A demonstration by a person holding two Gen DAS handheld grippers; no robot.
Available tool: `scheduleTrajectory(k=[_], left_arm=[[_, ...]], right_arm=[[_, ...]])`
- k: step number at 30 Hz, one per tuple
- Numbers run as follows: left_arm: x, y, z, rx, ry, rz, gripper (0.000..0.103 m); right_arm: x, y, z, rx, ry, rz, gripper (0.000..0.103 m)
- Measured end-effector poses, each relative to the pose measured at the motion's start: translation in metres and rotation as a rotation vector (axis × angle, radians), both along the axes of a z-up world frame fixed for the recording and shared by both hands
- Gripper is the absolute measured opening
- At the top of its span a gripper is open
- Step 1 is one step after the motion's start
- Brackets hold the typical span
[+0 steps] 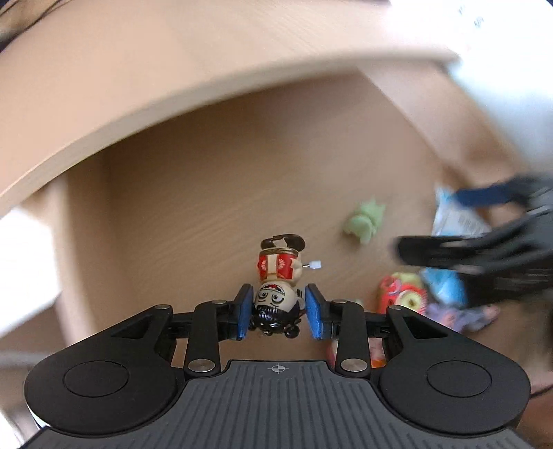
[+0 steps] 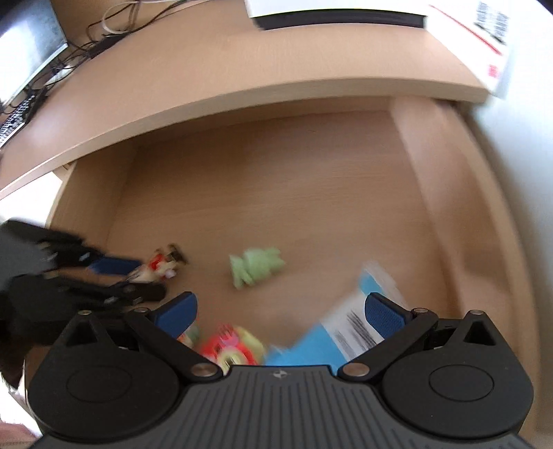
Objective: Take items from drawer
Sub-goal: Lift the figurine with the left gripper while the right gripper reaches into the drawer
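Note:
My left gripper [image 1: 278,316] is shut on a small wind-up toy figure [image 1: 278,276] with a red and cream body, held head-down by its black-haired head above the open wooden drawer [image 1: 242,179]. The right wrist view shows that same figure [image 2: 160,266] between the left gripper's blue pads. My right gripper [image 2: 280,312] stands open over the drawer's front. Under it lie a red and yellow toy [image 2: 230,347] and a blue packet with a white label [image 2: 345,331]. A pale green toy [image 2: 255,264] rests on the drawer floor farther in, also visible in the left wrist view as the green toy [image 1: 366,221].
The desk top [image 2: 242,62] overhangs the back of the drawer. A white box [image 2: 477,31] sits on its right end, with cables and a monitor [image 2: 31,45] at its far left. The drawer's right wall [image 2: 446,179] is close. More soft toys [image 1: 449,311] lie at the drawer's right front.

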State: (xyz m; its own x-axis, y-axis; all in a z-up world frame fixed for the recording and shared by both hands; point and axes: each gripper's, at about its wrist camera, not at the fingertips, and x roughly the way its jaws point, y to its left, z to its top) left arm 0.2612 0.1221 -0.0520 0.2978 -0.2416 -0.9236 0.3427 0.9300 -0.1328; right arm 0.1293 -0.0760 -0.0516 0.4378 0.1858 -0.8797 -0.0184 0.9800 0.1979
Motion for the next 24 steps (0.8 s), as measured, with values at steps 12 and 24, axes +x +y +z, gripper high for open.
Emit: scheduleTrajectory(k=[12, 24], left_arm=[[-0.048, 0.053, 0.060, -0.132, -0.063, 0.261, 0.036], [-0.044, 0.026, 0.044, -0.139, -0.011, 0.179, 0.036]], right_arm=[[0.041, 0.037, -0.035, -0.110, 0.019, 0.281, 0.095], [0.020, 0.047, 0.000, -0.135, -0.098, 0.357, 0.039]])
